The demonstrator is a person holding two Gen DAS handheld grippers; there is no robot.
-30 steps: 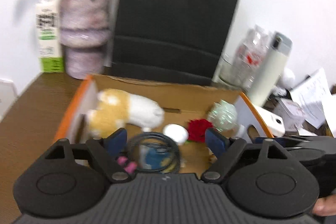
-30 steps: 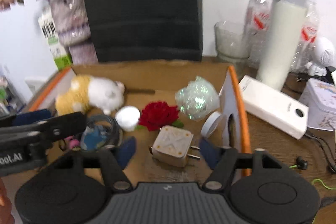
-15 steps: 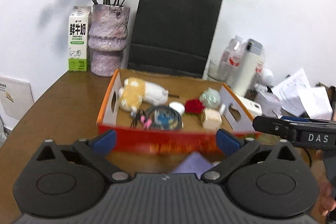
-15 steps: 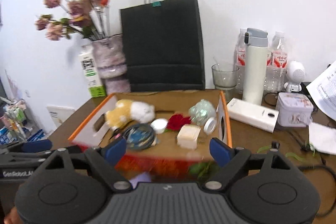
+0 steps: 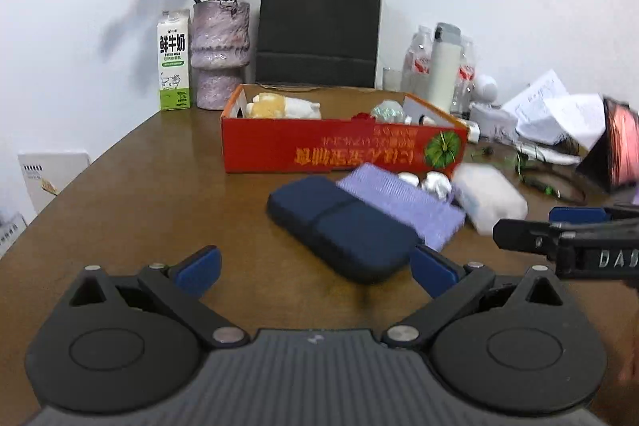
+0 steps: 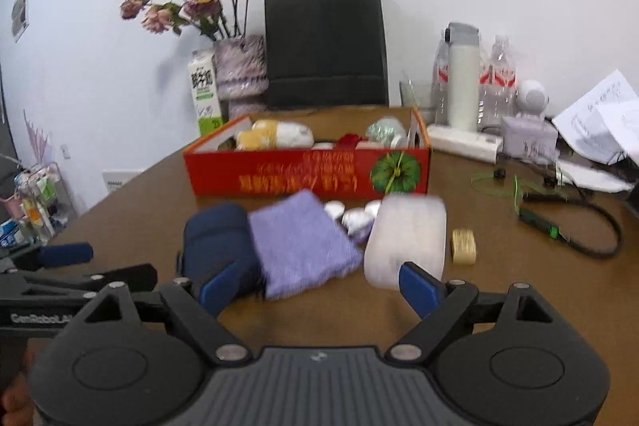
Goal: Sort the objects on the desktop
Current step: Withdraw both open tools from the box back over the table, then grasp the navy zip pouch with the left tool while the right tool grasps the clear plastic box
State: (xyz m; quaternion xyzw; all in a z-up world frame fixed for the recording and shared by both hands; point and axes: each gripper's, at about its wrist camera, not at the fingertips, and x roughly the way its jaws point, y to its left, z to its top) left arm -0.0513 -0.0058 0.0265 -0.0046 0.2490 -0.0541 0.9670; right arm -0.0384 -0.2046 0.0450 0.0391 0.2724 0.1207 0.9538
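Brown wooden table (image 5: pixel 131 194) carries everything. Red cardboard box (image 5: pixel 343 148) sits mid-table, printed side facing the cameras with the lettering upside down; inside, a yellow-and-white plush toy (image 5: pixel 279 105) at its left end, a red rose (image 6: pixel 350 139) and a pale iridescent ball (image 5: pixel 387 111) toward its right. Behind the box stands a black paper bag (image 5: pixel 319 26); to the bag's left a mottled pink vase (image 5: pixel 219 54) of dried roses with a milk carton (image 5: pixel 173 60) just beside it. In front of the box, a loose row on the table: navy zip case (image 5: pixel 339 222), lavender cloth (image 5: pixel 403 202) overlapping the case's right edge, several small foil-wrapped pieces (image 6: pixel 355 216) just behind the cloth, then a blurred white soft pack (image 6: pixel 405 236). Right wrist view alone shows a small tan spool (image 6: pixel 463 246) just right of the white pack, a black cable loop (image 6: pixel 579 222) further right, and a wire shelf of bottles off the table's left edge. Left wrist view alone shows a dark object with a reddish face (image 5: pixel 617 146) at far right. Left gripper (image 5: pixel 315 266): blue fingers spread wide, nothing between them, above bare table near the navy case. Right gripper (image 6: pixel 317 286): also spread wide, empty, low over the table, with the cloth and white pack ahead.
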